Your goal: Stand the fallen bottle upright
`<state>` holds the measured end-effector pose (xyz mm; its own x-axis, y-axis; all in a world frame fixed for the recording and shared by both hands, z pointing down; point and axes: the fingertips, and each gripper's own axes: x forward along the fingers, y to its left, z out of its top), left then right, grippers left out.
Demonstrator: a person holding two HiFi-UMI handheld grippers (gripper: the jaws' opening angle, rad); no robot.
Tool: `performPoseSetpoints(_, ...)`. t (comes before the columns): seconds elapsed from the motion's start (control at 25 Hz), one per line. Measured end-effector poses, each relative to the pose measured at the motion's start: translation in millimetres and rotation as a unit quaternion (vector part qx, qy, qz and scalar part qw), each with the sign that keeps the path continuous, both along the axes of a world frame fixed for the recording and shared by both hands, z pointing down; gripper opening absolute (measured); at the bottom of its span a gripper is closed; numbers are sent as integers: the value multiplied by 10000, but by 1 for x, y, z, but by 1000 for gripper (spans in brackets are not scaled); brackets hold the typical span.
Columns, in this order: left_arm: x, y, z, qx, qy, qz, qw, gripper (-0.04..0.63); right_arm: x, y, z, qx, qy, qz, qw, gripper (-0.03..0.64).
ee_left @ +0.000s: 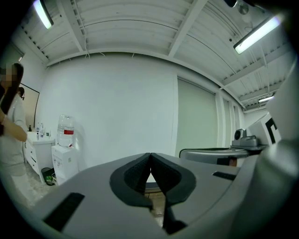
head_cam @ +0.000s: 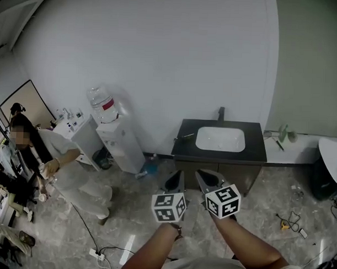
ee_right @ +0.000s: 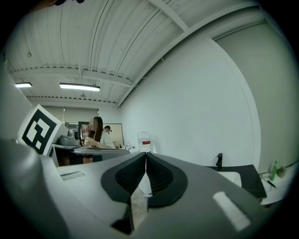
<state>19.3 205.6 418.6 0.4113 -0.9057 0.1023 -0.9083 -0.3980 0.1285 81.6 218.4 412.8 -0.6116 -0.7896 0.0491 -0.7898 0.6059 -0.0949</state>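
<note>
Against the far side of the room stood a plain white wall [head_cam: 160,59], with a pale marbled floor [head_cam: 127,223] below it. At the wall's foot sat a low cabinet with a black counter [head_cam: 184,144], a white basin [head_cam: 220,139] sunk into it and a dark tap [head_cam: 220,113] behind. To its left stood a white water dispenser [head_cam: 123,146] with a clear jug [head_cam: 102,105] on top, and further left a person in white [head_cam: 79,175].

Near the bottom of the head view both forearms reached forward. The left gripper [head_cam: 178,175] and the right gripper [head_cam: 203,175] were side by side, pointing at the cabinet, each with its marker cube [head_cam: 169,207] behind it. Each gripper's own view showed its jaws pressed together at the tips with nothing between them.

A small bluish bottle [head_cam: 148,167], too small to make out clearly, seemed to lie on the floor between the dispenser's foot and the cabinet, well apart from both grippers.
</note>
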Motion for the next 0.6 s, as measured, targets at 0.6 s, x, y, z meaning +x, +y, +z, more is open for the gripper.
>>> performPoseSetpoints(0.6, 18, -103, 37, -109, 8, -174, 9998, 9, 13, -99, 49, -251, 196, -247, 9992, 9)
